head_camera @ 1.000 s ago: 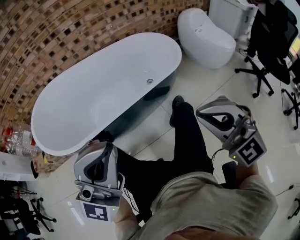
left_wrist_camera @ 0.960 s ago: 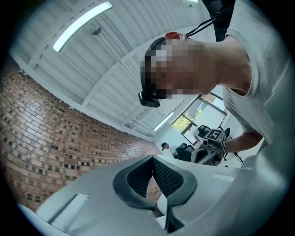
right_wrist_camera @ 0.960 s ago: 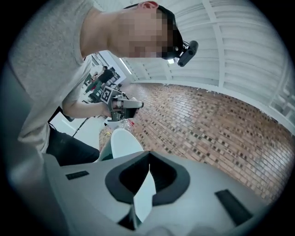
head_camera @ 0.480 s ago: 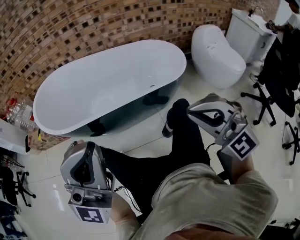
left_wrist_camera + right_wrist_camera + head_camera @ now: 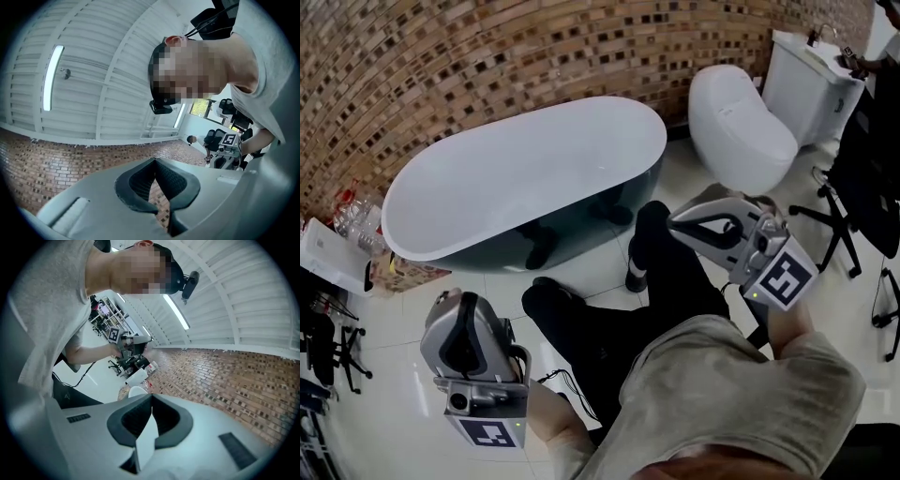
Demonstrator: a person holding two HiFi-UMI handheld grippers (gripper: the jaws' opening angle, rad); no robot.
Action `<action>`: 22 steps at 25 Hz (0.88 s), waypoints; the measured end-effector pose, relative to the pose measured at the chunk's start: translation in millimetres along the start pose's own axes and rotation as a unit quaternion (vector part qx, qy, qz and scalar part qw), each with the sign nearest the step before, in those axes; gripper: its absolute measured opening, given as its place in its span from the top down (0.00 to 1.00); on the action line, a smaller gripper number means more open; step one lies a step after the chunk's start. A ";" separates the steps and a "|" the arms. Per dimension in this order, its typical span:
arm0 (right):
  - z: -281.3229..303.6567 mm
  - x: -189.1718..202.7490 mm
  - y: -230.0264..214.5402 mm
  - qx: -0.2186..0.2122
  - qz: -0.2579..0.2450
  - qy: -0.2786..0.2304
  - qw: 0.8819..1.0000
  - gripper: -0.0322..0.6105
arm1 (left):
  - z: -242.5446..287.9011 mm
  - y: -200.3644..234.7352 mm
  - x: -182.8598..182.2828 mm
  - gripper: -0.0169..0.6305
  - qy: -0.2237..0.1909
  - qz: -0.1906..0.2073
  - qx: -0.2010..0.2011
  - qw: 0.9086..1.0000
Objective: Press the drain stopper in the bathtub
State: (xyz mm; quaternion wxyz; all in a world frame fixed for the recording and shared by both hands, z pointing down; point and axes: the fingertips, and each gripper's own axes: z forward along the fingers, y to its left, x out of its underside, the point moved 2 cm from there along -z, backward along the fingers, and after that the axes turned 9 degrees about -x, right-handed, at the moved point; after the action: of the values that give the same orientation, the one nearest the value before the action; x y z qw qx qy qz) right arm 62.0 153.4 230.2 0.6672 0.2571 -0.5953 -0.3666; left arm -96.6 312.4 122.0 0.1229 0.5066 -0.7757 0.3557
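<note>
Against the brick wall [image 5: 487, 56] stands the white oval bathtub [image 5: 516, 178], its dark outer side facing the person; its basin looks bare, and the drain stopper inside it is too small to make out from the head view. Just beyond the tub's right end sits a white toilet [image 5: 741, 117] with its cistern [image 5: 811, 75] behind it. On the glossy tiled floor [image 5: 394, 375] in front of the tub are the person's legs in dark trousers [image 5: 609, 328], one shoe [image 5: 639, 258] pointing toward the tub. Both tools are held well apart from the tub, near the body. The left tool [image 5: 461, 309] is low at the left, over the floor, and its own view shows its two dark pads meeting at the tips [image 5: 154, 161] with nothing between them, aimed up at a ribbed white ceiling with a strip light [image 5: 50, 77]. The right tool [image 5: 689, 228] is beside the right knee, pointing left; its own view shows its pads clenched tip to tip [image 5: 151, 397] and empty, with brick wall beyond. Black office chairs [image 5: 862, 169] stand at the far right, and clear plastic bottles [image 5: 352, 211] lie past the tub's left end.
</note>
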 end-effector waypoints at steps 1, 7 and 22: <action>-4.7 3.8 0.8 -0.006 -0.002 -0.002 1.000 0.95 | 2.3 -6.5 -2.0 0.96 -0.002 0.002 -0.004 1.000; -24.9 24.6 -23.6 -0.031 -0.006 -0.014 0.999 0.95 | 40.3 -31.9 9.6 0.96 0.027 -0.011 -0.019 0.999; 1.6 176.6 -71.9 -0.030 0.084 -0.004 0.996 0.95 | 106.6 -70.9 182.9 0.96 0.164 -0.097 -0.005 0.982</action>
State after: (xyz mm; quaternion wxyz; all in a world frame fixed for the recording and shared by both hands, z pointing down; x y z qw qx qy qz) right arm 51.2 -30.0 281.4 0.7005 0.1846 -0.6063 -0.3283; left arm -100.1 96.0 176.6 0.2855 0.5137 -0.6937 0.4163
